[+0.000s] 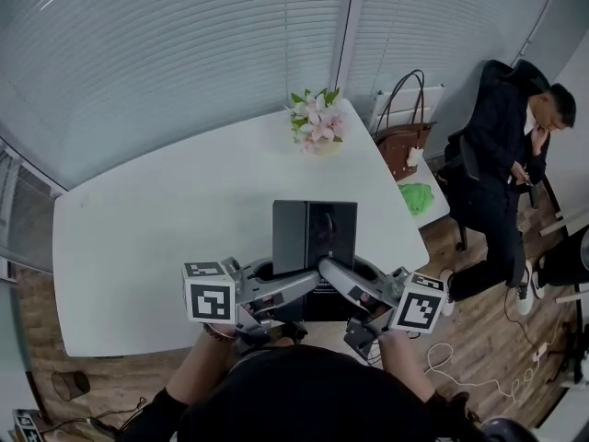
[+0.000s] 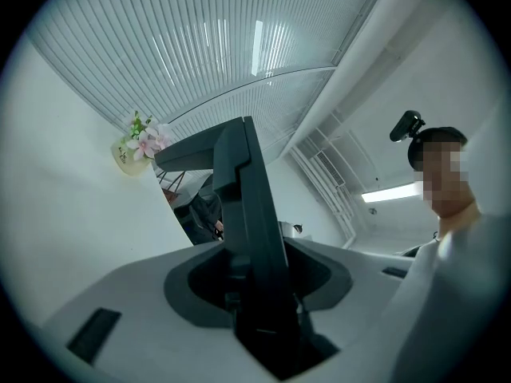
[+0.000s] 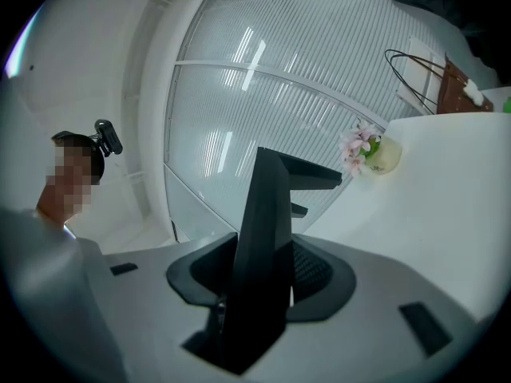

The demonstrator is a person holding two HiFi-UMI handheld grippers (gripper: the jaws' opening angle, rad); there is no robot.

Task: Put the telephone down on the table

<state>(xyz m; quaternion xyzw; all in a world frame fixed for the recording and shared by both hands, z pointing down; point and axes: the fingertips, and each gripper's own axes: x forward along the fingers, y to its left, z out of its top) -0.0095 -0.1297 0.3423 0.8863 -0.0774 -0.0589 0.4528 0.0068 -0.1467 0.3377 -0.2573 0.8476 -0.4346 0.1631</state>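
The black telephone [image 1: 315, 233] is a flat dark slab held over the near edge of the white table [image 1: 156, 219]. My left gripper [image 1: 300, 282] grips its near left part and my right gripper [image 1: 331, 273] its near right part. Both are shut on it. In the left gripper view the telephone [image 2: 249, 214] shows edge-on, wedged between the grey jaws of the left gripper [image 2: 259, 290]. The right gripper view shows the same: the telephone [image 3: 267, 230] is clamped in the right gripper [image 3: 254, 294]. Whether it touches the table I cannot tell.
A vase of pink flowers [image 1: 316, 122] stands at the table's far right corner. A brown handbag [image 1: 405, 136] and something green [image 1: 419, 197] lie by the right edge. A person [image 1: 511, 145] sits on a chair to the right. Window blinds run behind the table.
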